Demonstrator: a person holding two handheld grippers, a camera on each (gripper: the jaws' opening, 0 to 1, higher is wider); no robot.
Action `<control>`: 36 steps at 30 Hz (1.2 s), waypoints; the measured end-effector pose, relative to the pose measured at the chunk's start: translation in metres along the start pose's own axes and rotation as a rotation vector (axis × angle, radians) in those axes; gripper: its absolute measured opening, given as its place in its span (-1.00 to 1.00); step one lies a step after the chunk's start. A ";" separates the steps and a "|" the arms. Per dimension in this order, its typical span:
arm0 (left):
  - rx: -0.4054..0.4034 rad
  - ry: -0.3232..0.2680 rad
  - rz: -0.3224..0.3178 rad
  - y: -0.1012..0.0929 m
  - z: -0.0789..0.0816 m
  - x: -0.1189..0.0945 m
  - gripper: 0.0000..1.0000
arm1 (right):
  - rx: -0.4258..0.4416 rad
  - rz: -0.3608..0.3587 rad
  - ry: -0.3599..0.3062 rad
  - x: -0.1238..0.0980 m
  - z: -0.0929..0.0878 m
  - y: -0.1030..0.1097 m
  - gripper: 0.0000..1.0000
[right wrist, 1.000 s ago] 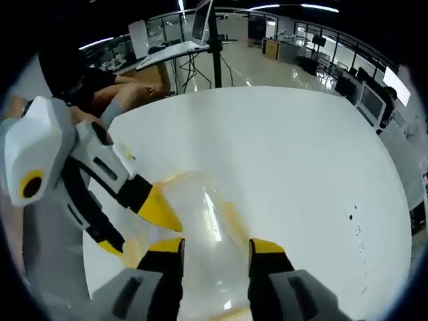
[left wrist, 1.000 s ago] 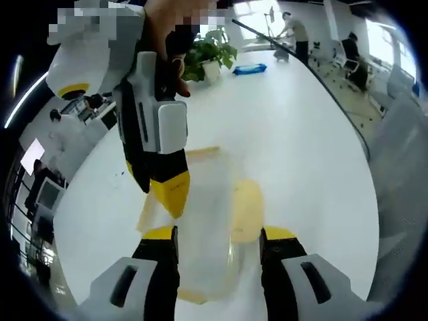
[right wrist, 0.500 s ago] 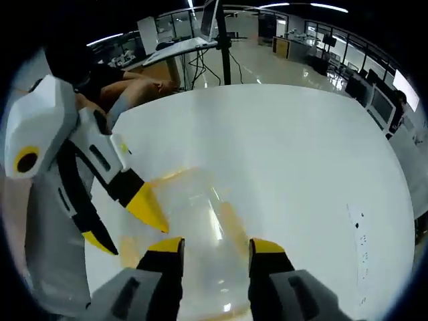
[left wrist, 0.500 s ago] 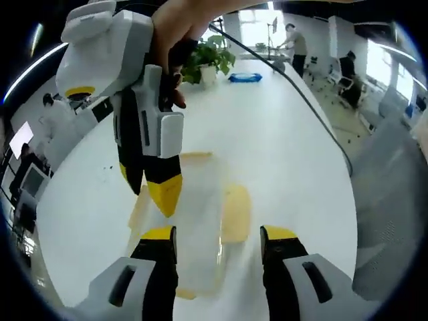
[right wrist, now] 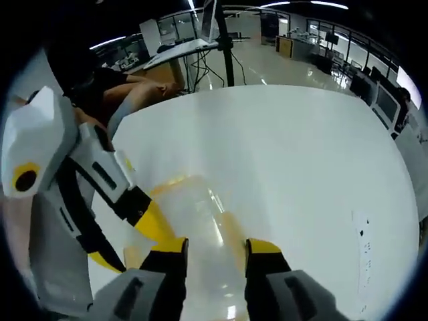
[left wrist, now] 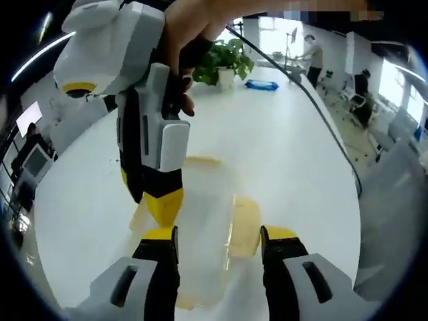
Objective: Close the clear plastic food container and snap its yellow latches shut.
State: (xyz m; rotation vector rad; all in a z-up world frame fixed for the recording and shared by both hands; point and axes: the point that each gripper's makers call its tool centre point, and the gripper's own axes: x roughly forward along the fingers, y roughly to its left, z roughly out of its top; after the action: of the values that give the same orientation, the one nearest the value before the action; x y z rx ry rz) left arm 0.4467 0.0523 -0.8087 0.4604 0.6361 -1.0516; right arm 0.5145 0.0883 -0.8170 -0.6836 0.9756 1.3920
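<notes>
left gripper (left wrist: 217, 235), seen in the left gripper view, rises from the bottom edge with its yellow-tipped jaws spread apart and nothing pinched between them. between and just beyond the jaws lies the clear plastic food container (left wrist: 200, 234) on the white table (left wrist: 287, 154), its lid seemingly down, with a yellow latch (left wrist: 245, 226) along its right side and another at its far end. the right gripper (left wrist: 164, 204), held in a person's hand (left wrist: 190, 40), comes down from the top left with its yellow tips at the container's left edge; whether they are parted cannot be told from this angle. a potted plant (left wrist: 227, 60) stands at the table's far end.

right gripper view: the right gripper's own jaws stand spread, empty, hovering over the container (right wrist: 200, 221). the left gripper (right wrist: 144, 227) enters from the left, tips near the container's side.

judging by this, the latching step is in hand; next, a jaw tip needs to press a latch down until it snaps.
</notes>
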 end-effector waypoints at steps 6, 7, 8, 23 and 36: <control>-0.063 -0.031 -0.050 -0.007 0.008 -0.013 0.00 | 0.035 0.031 0.003 0.000 -0.005 0.004 -0.31; -0.072 -0.032 -0.057 -0.008 0.009 -0.014 0.04 | 0.035 0.031 0.001 0.000 -0.005 0.004 -0.31; -0.104 -0.039 -0.072 -0.010 0.011 -0.015 0.09 | 0.036 0.030 -0.001 0.000 -0.005 0.004 -0.31; 0.145 0.091 0.088 0.005 -0.006 -0.001 -0.27 | 0.014 0.034 -0.007 -0.001 -0.004 0.005 -0.33; 0.139 0.086 0.108 0.008 -0.007 0.003 -0.28 | 0.017 0.172 0.067 0.007 -0.004 0.003 -0.34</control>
State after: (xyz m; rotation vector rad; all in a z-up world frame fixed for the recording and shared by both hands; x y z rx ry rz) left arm 0.4528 0.0580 -0.8153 0.6569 0.6091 -0.9810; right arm 0.5100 0.0882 -0.8241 -0.6489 1.1191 1.5169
